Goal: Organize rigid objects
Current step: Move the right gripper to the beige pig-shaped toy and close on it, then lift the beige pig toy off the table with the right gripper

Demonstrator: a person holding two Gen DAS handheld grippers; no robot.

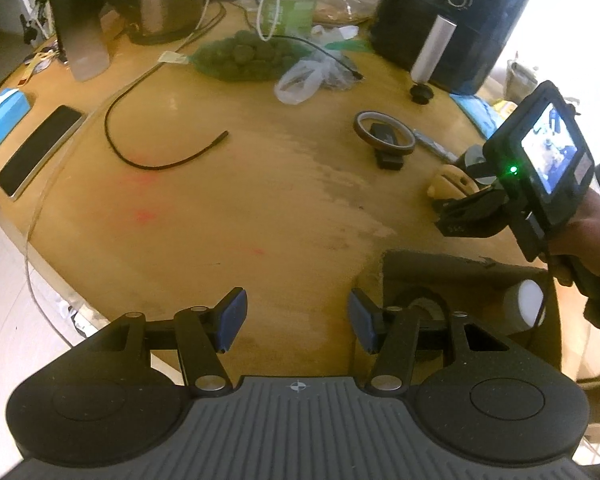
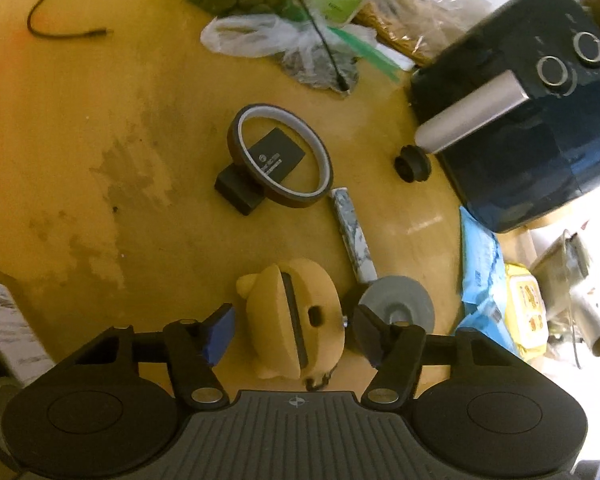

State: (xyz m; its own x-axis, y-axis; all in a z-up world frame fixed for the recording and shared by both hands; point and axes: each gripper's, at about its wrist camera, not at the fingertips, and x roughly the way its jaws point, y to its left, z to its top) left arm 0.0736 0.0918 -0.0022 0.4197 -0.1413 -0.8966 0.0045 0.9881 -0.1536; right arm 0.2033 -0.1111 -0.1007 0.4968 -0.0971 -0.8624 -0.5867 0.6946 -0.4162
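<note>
Round wooden table, cluttered along its far edge. Right gripper tilted down near the right edge, jaws apart on either side of a tan animal-shaped toy; pads not touching it. Grey disc just right of the toy, marbled bar beyond. Tape ring leans on a black block mid-table. Left gripper over bare wood near the front edge, jaws apart, nothing between. Black air fryer at the far right edge.
</note>
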